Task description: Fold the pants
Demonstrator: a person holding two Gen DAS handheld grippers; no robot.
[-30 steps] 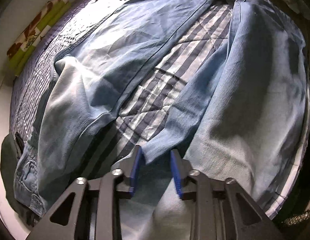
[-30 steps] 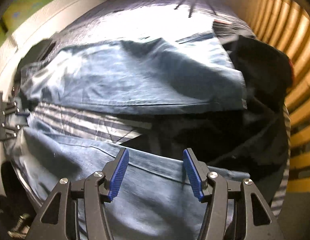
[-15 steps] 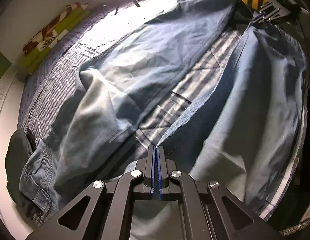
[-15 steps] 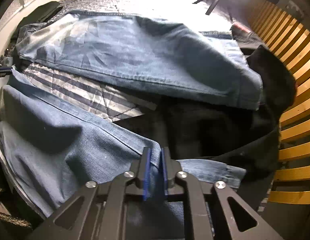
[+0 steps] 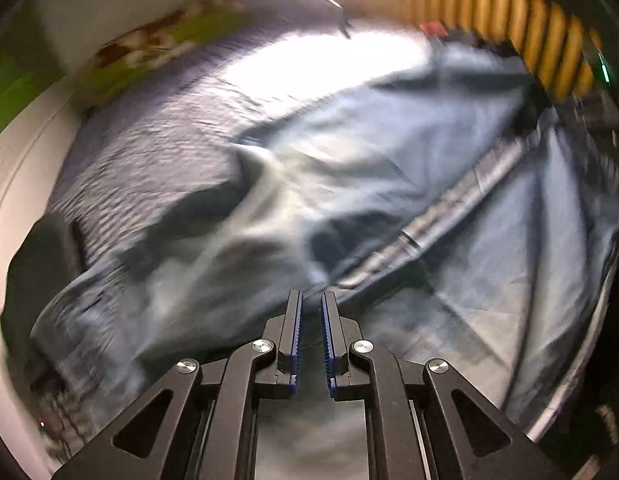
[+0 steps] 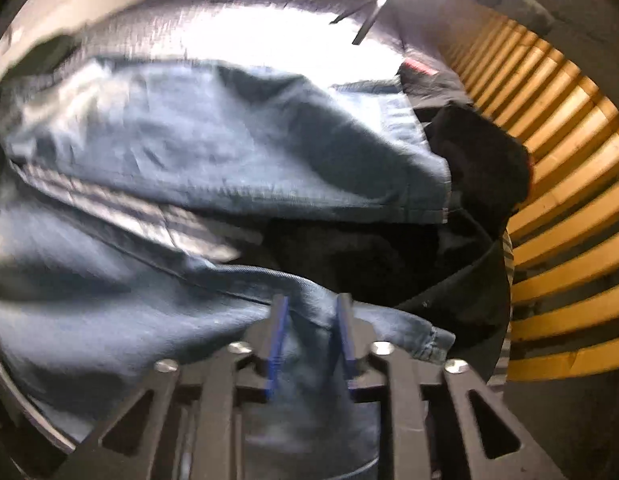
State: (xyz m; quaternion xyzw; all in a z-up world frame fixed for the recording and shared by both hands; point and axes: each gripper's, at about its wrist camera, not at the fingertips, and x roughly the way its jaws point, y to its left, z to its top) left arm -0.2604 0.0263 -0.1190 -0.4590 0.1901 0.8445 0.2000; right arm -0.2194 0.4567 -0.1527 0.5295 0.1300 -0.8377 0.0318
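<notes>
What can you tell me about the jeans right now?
The jeans are faded blue denim, spread out and creased on a striped bedcover, both legs open in a V with the cover showing between. One leg's hem lies against dark clothing. Denim sits between the fingers of both the left gripper and right gripper, whose jaws have just been opening. Motion blur hides finer detail.

Soft matt blue denim pants [image 5: 349,184] lie beyond the matt black plastic tongs [image 5: 311,312] with ridged blue pads; glossy yellow wooden slats [image 6: 557,184] right of them
</notes>
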